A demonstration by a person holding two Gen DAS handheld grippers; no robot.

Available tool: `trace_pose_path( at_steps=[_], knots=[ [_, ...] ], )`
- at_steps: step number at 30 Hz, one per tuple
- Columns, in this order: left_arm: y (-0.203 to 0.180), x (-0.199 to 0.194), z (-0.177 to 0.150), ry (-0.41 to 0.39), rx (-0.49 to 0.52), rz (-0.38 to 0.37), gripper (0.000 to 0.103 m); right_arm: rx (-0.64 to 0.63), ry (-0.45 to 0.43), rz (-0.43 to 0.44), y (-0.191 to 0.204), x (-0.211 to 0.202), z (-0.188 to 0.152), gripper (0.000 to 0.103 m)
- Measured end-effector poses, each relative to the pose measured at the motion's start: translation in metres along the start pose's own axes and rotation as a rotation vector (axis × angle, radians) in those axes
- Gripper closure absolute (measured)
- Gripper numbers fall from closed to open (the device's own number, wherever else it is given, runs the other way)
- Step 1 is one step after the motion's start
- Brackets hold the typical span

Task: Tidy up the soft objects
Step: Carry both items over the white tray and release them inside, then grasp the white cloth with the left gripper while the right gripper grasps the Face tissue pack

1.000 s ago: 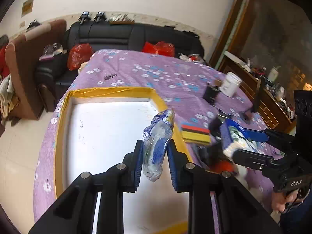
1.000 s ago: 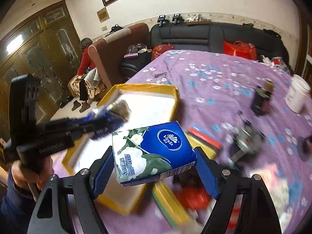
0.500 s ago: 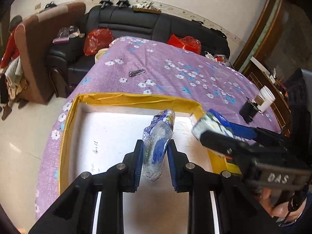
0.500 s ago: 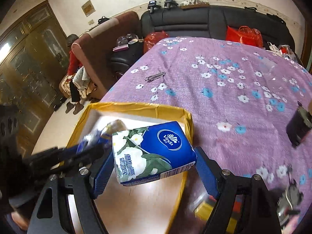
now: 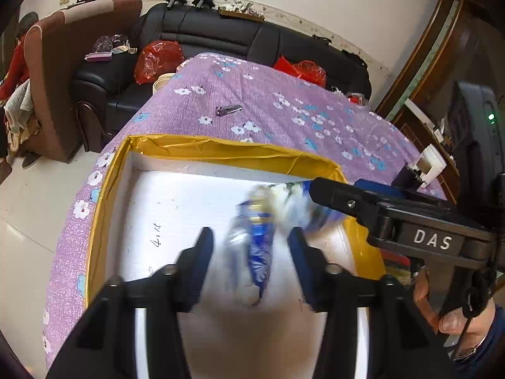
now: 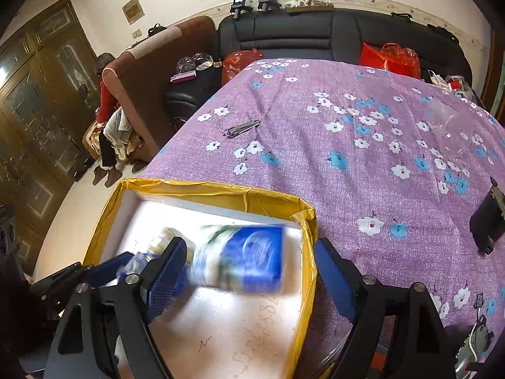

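Observation:
Both grippers hang over a white foam box with a yellow-taped rim [image 5: 221, 151] [image 6: 205, 189] on the purple flowered tablecloth. My left gripper [image 5: 249, 237] has its jaws opening. A small blue-and-white tissue packet [image 5: 257, 252] sits blurred between them, clear of both pads, low over the box floor. My right gripper [image 6: 249, 249] has its jaws opening too. The big blue tissue pack [image 6: 249, 262] lies blurred between its fingers, with a gap to the right pad. In the left wrist view that pack [image 5: 293, 202] shows beside the right gripper's fingers [image 5: 341, 197].
A nail clipper [image 6: 241, 128] lies on the cloth beyond the box. A clear glass [image 6: 451, 132] and a black device [image 6: 486, 224] stand at the right. A black sofa [image 5: 252, 41] with red bags lies past the table. A person [image 6: 107, 117] sits far left.
Both grippers came in over the box and sank a little. Their jaws parted, and the small packet and the big pack slipped loose, now blurred in motion.

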State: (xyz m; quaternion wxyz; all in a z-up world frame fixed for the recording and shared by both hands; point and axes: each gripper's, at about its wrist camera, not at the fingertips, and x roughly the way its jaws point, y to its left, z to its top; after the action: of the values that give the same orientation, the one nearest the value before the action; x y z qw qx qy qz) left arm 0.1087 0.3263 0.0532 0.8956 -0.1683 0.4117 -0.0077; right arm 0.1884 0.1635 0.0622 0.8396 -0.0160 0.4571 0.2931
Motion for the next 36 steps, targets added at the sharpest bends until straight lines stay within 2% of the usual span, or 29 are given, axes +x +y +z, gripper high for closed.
trace_pose_path(
  at_steps=[8,17,21,28,31,36],
  knots=[
    [0.001,-0.024,-0.009,-0.014,-0.014,-0.036,0.050,0.040,-0.034,0.048,-0.010,-0.031,-0.017,0.016],
    [-0.030,-0.063,-0.040,-0.058,0.037,-0.084,0.045,0.069,-0.043,0.113,-0.027,-0.083,-0.067,0.016],
    [-0.056,-0.080,-0.058,-0.067,0.083,-0.119,0.044,0.084,-0.046,0.147,-0.043,-0.117,-0.101,0.016],
    [-0.115,-0.099,-0.103,-0.052,0.201,-0.207,0.042,0.125,-0.106,0.186,-0.084,-0.184,-0.168,0.016],
    [-0.139,-0.104,-0.128,-0.046,0.243,-0.252,0.037,0.150,-0.136,0.170,-0.102,-0.207,-0.200,0.016],
    [-0.191,-0.110,-0.181,-0.022,0.375,-0.340,0.035,0.211,-0.199,0.090,-0.139,-0.243,-0.259,0.016]
  ],
)
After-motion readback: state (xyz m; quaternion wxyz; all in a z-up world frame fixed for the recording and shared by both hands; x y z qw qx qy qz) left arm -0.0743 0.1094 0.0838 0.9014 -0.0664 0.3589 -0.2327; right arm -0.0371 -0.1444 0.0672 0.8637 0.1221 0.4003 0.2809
